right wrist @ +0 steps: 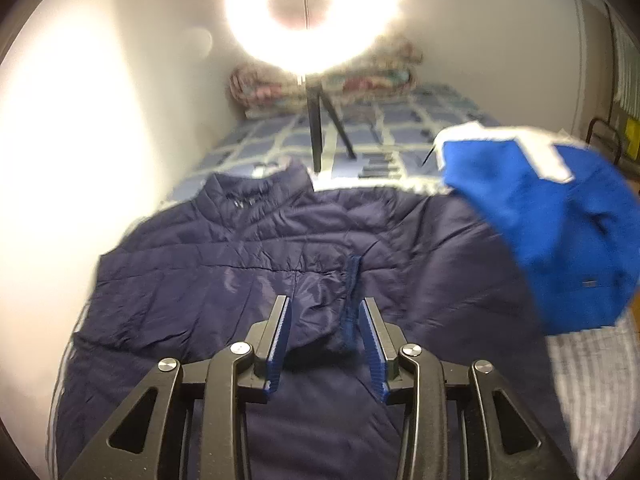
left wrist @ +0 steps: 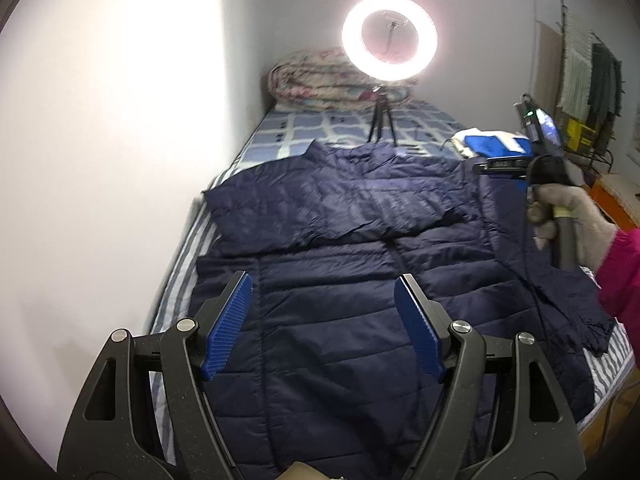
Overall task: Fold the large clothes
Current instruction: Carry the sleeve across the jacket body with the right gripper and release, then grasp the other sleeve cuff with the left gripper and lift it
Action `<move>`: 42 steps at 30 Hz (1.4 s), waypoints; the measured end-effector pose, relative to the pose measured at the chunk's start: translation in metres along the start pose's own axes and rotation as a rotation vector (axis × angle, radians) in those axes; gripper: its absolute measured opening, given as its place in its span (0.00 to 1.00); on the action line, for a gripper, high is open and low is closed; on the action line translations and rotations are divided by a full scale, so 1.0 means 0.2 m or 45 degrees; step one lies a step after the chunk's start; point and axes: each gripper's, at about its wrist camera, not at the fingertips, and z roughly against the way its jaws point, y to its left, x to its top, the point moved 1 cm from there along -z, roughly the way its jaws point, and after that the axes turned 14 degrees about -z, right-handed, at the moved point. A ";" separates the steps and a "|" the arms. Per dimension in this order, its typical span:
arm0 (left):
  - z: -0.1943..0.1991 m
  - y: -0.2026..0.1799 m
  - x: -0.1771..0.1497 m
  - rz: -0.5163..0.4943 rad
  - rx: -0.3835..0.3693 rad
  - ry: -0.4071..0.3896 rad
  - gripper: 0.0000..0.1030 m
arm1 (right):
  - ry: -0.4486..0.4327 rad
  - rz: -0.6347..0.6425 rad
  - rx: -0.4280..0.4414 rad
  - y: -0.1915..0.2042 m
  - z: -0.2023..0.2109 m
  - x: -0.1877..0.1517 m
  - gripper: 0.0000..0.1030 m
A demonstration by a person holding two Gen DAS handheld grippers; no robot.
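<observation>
A navy quilted puffer jacket [left wrist: 340, 320] lies flat on the bed, collar toward the far end, its left sleeve folded across the chest. My left gripper [left wrist: 322, 320] is open and empty, hovering above the jacket's lower body. My right gripper [right wrist: 324, 336] has its jaws part open around the jacket's right sleeve cuff [right wrist: 352, 300], which hangs between the pads. In the left wrist view the right gripper's handle [left wrist: 560, 216] shows in a gloved hand, with the sleeve [left wrist: 560, 292] draped below it. The jacket also fills the right wrist view [right wrist: 240, 248].
A lit ring light [left wrist: 389, 38] on a small tripod [left wrist: 380, 120] stands on the blue checked bedsheet [left wrist: 288, 128] beyond the collar. A folded quilt [left wrist: 320, 80] lies at the head. A blue and white garment [right wrist: 552, 220] lies at the right. The wall runs along the left.
</observation>
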 end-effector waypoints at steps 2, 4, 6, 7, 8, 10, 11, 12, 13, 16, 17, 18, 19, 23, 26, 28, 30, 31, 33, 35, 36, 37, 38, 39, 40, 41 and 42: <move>0.03 -0.04 0.02 -0.024 -0.010 -0.031 0.74 | -0.041 -0.002 0.021 -0.03 0.18 -0.01 0.42; 0.06 -0.09 0.04 -0.052 -0.031 -0.069 0.74 | -0.082 0.012 0.025 -0.06 0.40 -0.04 0.43; 0.08 -0.14 0.06 -0.072 -0.074 -0.095 0.74 | -0.108 0.038 0.016 -0.07 0.56 -0.09 0.43; 0.09 -0.16 0.06 -0.076 -0.087 -0.100 0.74 | -0.117 0.045 0.009 -0.08 0.63 -0.11 0.43; 0.10 -0.19 0.07 -0.080 -0.100 -0.104 0.74 | -0.132 0.050 0.000 -0.09 0.72 -0.13 0.43; 0.11 -0.23 0.08 -0.079 -0.129 -0.110 0.74 | -0.157 0.051 -0.008 -0.12 0.86 -0.18 0.43; 0.12 -0.25 0.09 -0.077 -0.147 -0.111 0.74 | -0.168 0.051 -0.016 -0.13 0.91 -0.20 0.44; 0.12 -0.28 0.09 -0.075 -0.164 -0.111 0.74 | -0.183 0.049 -0.025 -0.14 0.98 -0.23 0.44; 0.13 -0.29 0.10 -0.075 -0.176 -0.115 0.74 | -0.195 0.045 -0.034 -0.16 1.04 -0.26 0.45; 0.14 -0.38 0.12 -0.098 -0.218 -0.133 0.74 | -0.215 0.029 -0.067 -0.21 1.19 -0.35 0.45; 0.14 -0.41 0.13 -0.108 -0.230 -0.138 0.74 | -0.221 0.029 -0.077 -0.22 1.22 -0.38 0.45; 0.15 -0.44 0.13 -0.121 -0.246 -0.144 0.74 | -0.229 0.030 -0.091 -0.24 1.26 -0.42 0.45; 0.16 -0.47 0.13 -0.130 -0.264 -0.148 0.74 | -0.234 0.030 -0.104 -0.26 1.29 -0.45 0.45; 0.18 -0.62 0.14 -0.168 -0.358 -0.155 0.74 | -0.229 -0.029 -0.124 -0.39 1.40 -0.58 0.45; 0.20 -0.75 0.15 -0.194 -0.433 -0.156 0.73 | -0.221 -0.093 -0.145 -0.52 1.45 -0.64 0.45; 0.20 -0.86 0.15 -0.234 -0.492 -0.152 0.73 | -0.213 -0.138 -0.178 -0.64 1.49 -0.70 0.45; 0.19 -1.00 0.14 -0.282 -0.576 -0.126 0.73 | -0.210 -0.179 -0.199 -0.73 1.52 -0.74 0.45; 0.19 -1.06 0.13 -0.298 -0.607 -0.115 0.73 | -0.215 -0.207 -0.209 -0.79 1.54 -0.75 0.45; 0.17 -1.22 0.11 -0.342 -0.678 -0.081 0.74 | -0.238 -0.222 -0.246 -0.85 1.57 -0.77 0.49; 0.15 -1.37 0.09 -0.382 -0.738 -0.053 0.74 | -0.276 -0.207 -0.317 -0.91 1.61 -0.80 0.53; 0.14 -1.46 0.09 -0.402 -0.765 -0.036 0.74 | -0.281 -0.212 -0.334 -0.95 1.62 -0.81 0.54; 0.13 -1.52 0.08 -0.412 -0.786 -0.023 0.74 | -0.275 -0.233 -0.335 -0.99 1.63 -0.82 0.54; 0.10 -1.60 0.07 -0.424 -0.817 0.001 0.74 | -0.268 -0.253 -0.334 -1.02 1.64 -0.83 0.54; 0.08 -1.67 0.06 -0.432 -0.845 0.024 0.74 | -0.266 -0.264 -0.336 -1.04 1.64 -0.83 0.54; 0.06 -1.75 0.06 -0.439 -0.876 0.053 0.74 | -0.269 -0.275 -0.348 -1.07 1.65 -0.83 0.54; 0.04 -1.83 0.06 -0.447 -0.906 0.082 0.74 | -0.276 -0.279 -0.364 -1.09 1.66 -0.82 0.54; 0.01 -1.90 0.05 -0.456 -0.933 0.106 0.74 | -0.284 -0.284 -0.377 -1.10 1.67 -0.82 0.54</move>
